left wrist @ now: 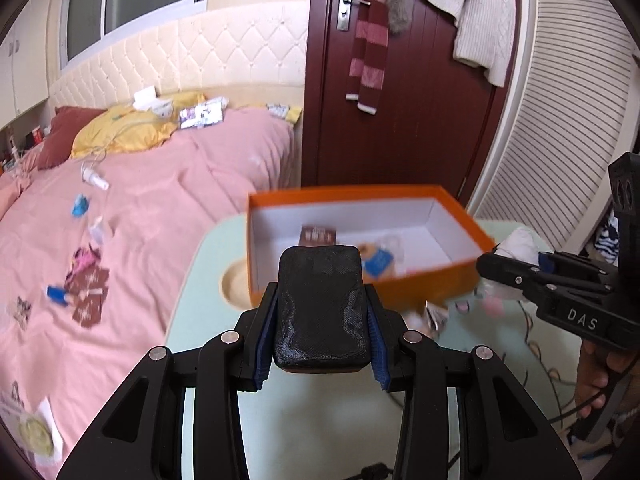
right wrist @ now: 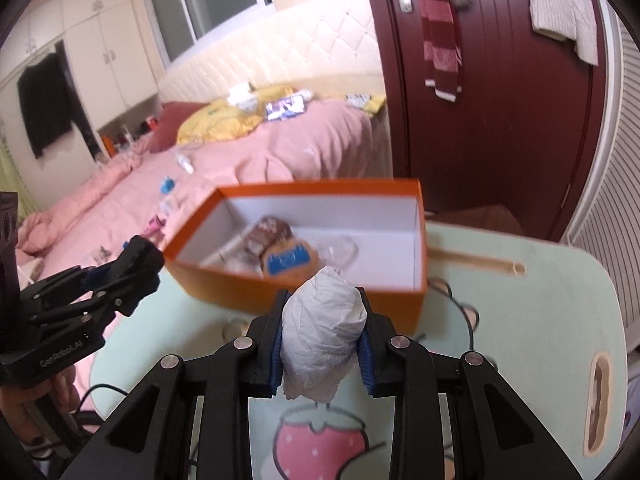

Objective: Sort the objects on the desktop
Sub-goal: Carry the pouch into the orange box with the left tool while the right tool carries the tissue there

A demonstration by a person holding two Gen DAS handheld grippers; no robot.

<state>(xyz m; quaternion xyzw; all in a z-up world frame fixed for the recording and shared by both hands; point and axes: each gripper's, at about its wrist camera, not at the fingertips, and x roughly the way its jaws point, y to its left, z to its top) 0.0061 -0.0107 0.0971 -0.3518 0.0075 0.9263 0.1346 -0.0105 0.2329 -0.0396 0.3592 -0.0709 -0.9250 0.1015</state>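
My left gripper point(left wrist: 322, 276) is shut on a black textured case point(left wrist: 322, 308), held above the pale green table just in front of the orange box point(left wrist: 436, 286). My right gripper point(right wrist: 322, 300) is shut on a crumpled white tissue wad point(right wrist: 324, 328), also just short of the orange box point(right wrist: 224, 284). Inside the white-lined box lie a brown packet point(right wrist: 270, 232), a blue-labelled item point(right wrist: 290, 260) and a clear plastic piece point(right wrist: 340, 250). The right gripper point(left wrist: 516, 276) shows at the right of the left wrist view, and the left gripper point(right wrist: 140, 264) at the left of the right wrist view.
The pale green table point(right wrist: 520, 300) has a strawberry print point(right wrist: 320, 444), a cable and cut-out slots. A pink bed point(left wrist: 152, 220) strewn with small items lies to the left. Behind the box stands a dark red door point(left wrist: 420, 100) with a scarf and clothes hanging.
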